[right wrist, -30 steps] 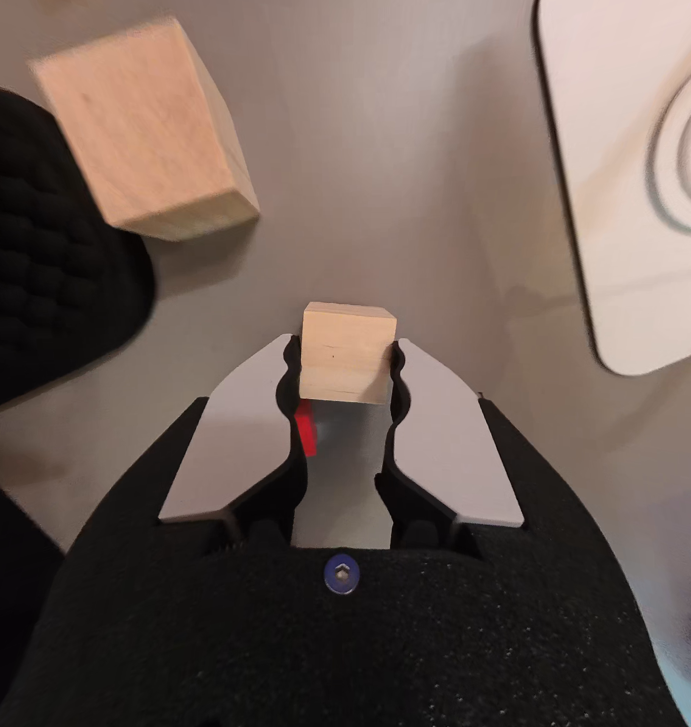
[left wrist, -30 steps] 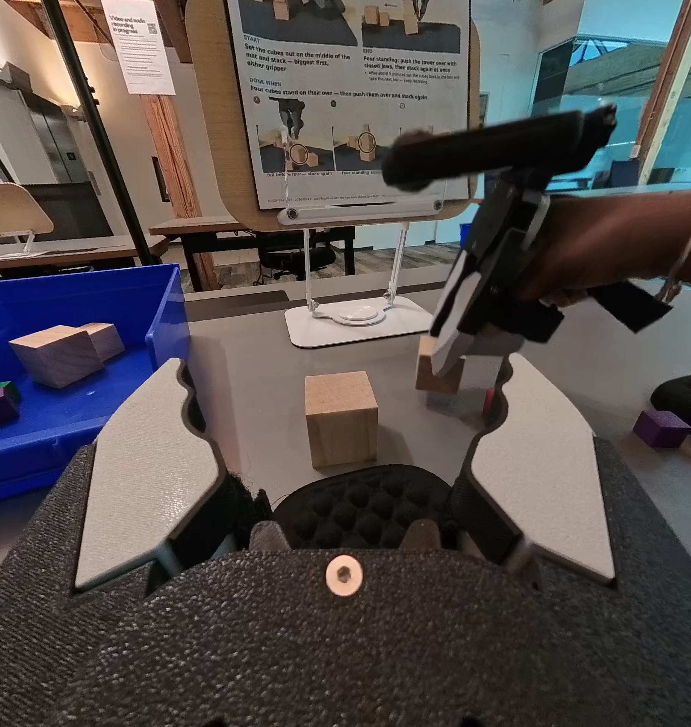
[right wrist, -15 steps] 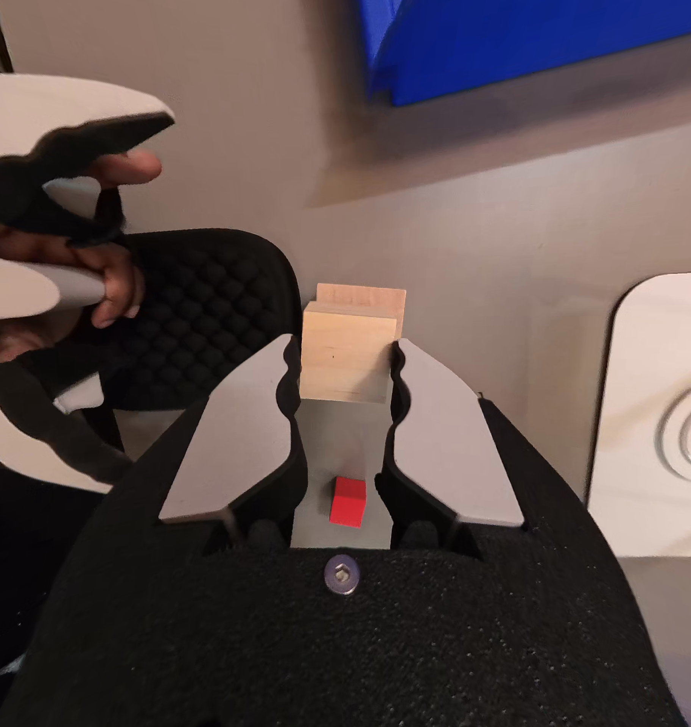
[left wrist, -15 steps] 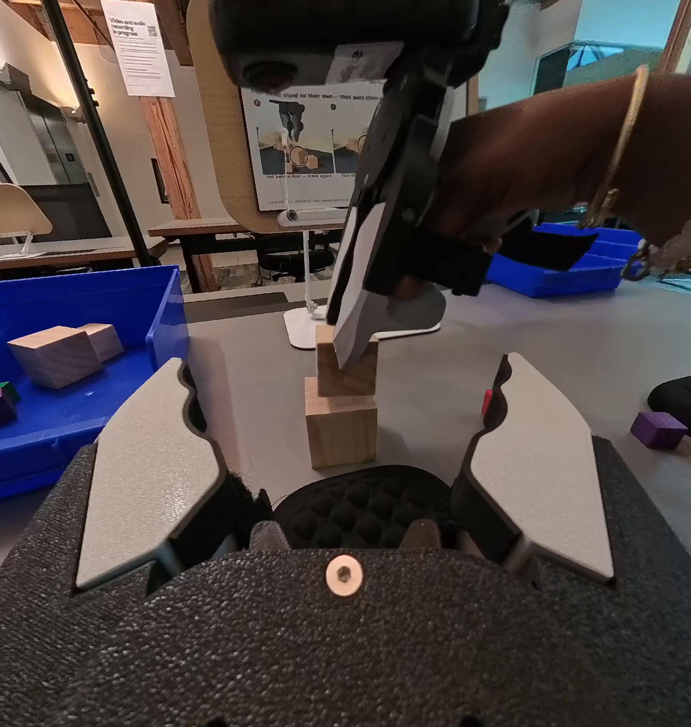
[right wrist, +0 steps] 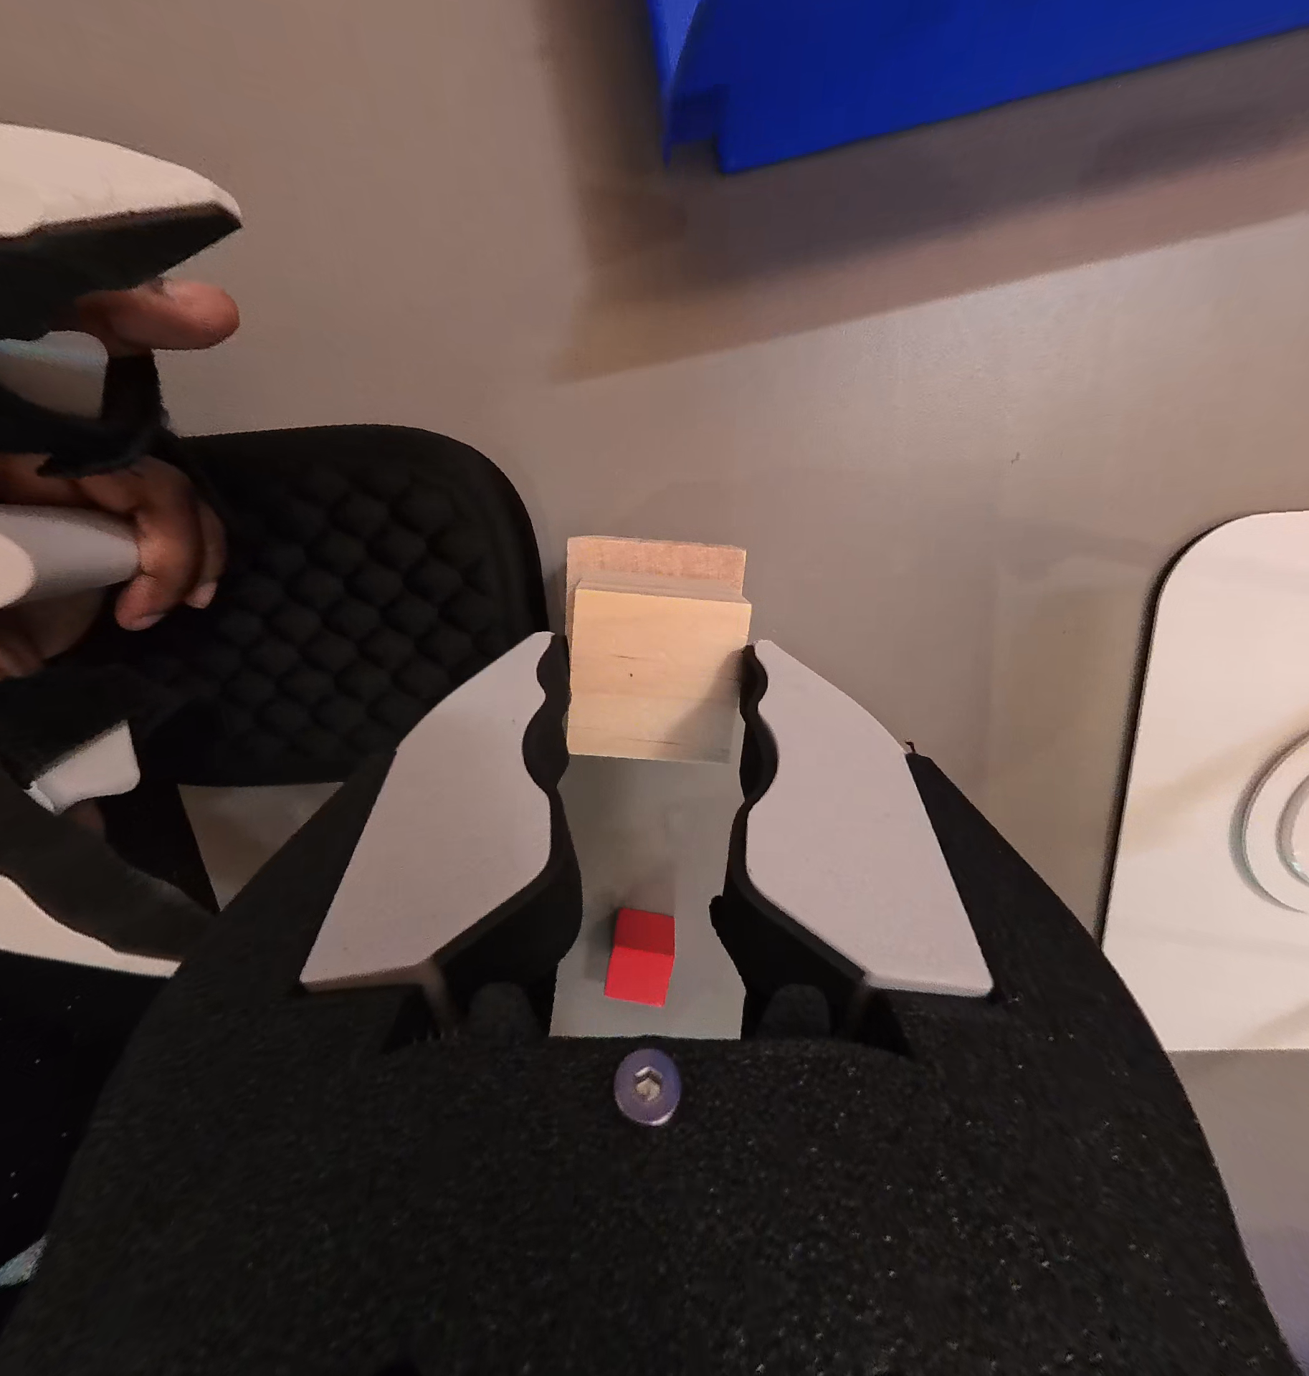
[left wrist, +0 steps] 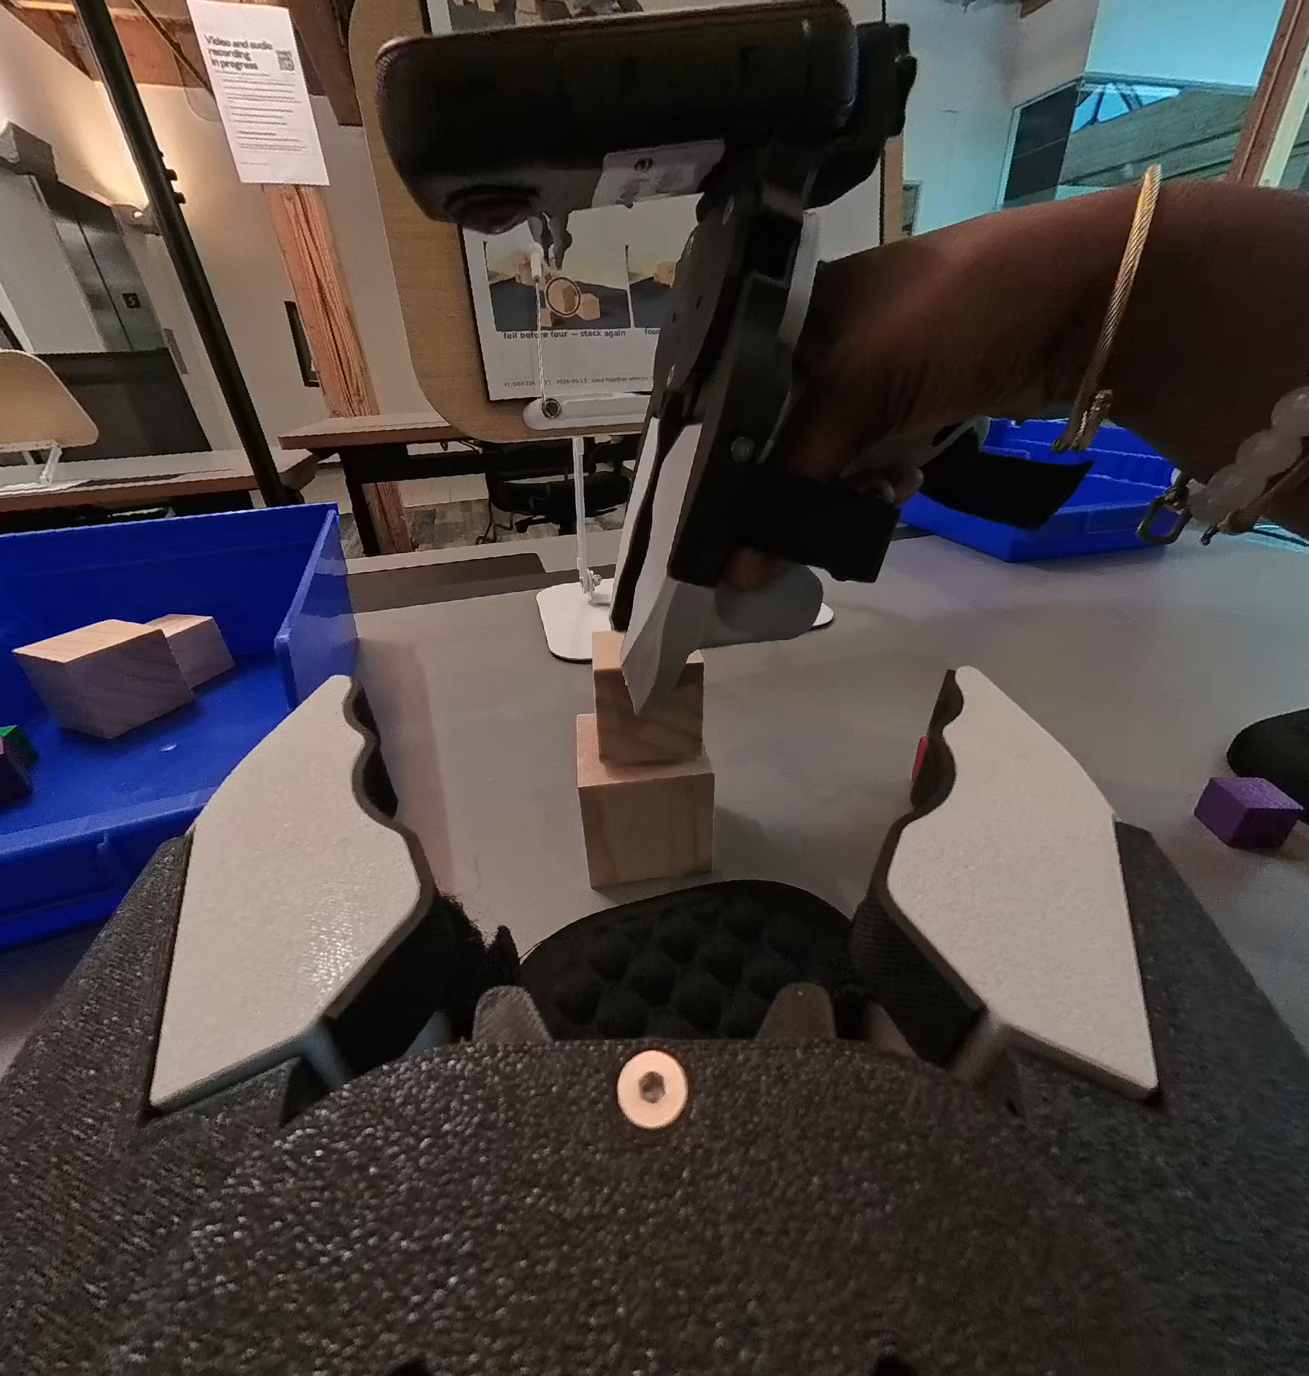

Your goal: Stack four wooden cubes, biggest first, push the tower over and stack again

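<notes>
Right gripper (right wrist: pixel 655 696) has its jaws partly closed on a small pale wooden cube (right wrist: pixel 655 674), both dark pads pressed flat against opposite side faces, so from my seat I read it as a firm, square hold. It points steeply down at the grey table (right wrist: pixel 934 447), and that suits where the cube sits: on top of a larger wooden cube (left wrist: pixel 645 819), whose far edge peeps out beyond the held one in the right wrist view. From the left wrist view I see the small cube (left wrist: pixel 648 715) resting on the big one, a little askew and pushed towards the left edge of it, with one grey finger (left wrist: pixel 659 618) lying across its near face. Left gripper (left wrist: pixel 655 733) hangs low and back with its jaws spread wide and nothing between them; I judge it is parked clear of the stack, which stands well beyond its fingertips. The held cube is light, clean-edged wood with faint grain lines and one tiny dark speck; the lower one is a shade warmer. Near the stack lies a little red cube (right wrist: pixel 640 957), and a purple cube (left wrist: pixel 1247 811) lies farther right. A blue bin (left wrist: pixel 305 596) to the left holds more wooden blocks.
</notes>
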A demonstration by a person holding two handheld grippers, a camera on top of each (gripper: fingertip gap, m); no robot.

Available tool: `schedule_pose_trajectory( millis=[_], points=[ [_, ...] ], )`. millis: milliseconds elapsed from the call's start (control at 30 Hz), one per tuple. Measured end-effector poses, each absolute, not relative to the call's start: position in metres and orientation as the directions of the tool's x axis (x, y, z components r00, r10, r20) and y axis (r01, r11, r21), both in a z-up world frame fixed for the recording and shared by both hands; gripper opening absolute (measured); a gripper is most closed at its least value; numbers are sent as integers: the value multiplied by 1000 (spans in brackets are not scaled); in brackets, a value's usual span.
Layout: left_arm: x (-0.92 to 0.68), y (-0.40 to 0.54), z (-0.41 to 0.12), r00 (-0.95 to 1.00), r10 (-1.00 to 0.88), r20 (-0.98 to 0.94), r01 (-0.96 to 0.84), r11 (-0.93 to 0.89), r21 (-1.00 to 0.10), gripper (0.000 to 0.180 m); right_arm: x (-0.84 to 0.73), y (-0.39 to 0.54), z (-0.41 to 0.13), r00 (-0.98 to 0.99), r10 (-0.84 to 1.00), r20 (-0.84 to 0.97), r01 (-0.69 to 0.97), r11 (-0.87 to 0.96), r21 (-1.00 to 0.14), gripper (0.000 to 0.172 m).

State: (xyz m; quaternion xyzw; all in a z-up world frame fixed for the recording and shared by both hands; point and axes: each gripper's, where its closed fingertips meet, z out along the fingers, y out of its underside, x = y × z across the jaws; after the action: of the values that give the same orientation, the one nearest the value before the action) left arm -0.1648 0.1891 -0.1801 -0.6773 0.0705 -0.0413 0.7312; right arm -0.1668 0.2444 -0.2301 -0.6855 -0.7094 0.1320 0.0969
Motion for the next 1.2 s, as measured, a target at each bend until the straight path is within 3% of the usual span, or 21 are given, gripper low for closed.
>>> schedule_pose_trajectory(
  millis=[1200],
  points=[
    [-164, 189, -180, 986, -161, -52, -39, 83, -996, 132, -170, 244, -229, -64, 998, -14, 941, 56, -333, 47]
  ],
)
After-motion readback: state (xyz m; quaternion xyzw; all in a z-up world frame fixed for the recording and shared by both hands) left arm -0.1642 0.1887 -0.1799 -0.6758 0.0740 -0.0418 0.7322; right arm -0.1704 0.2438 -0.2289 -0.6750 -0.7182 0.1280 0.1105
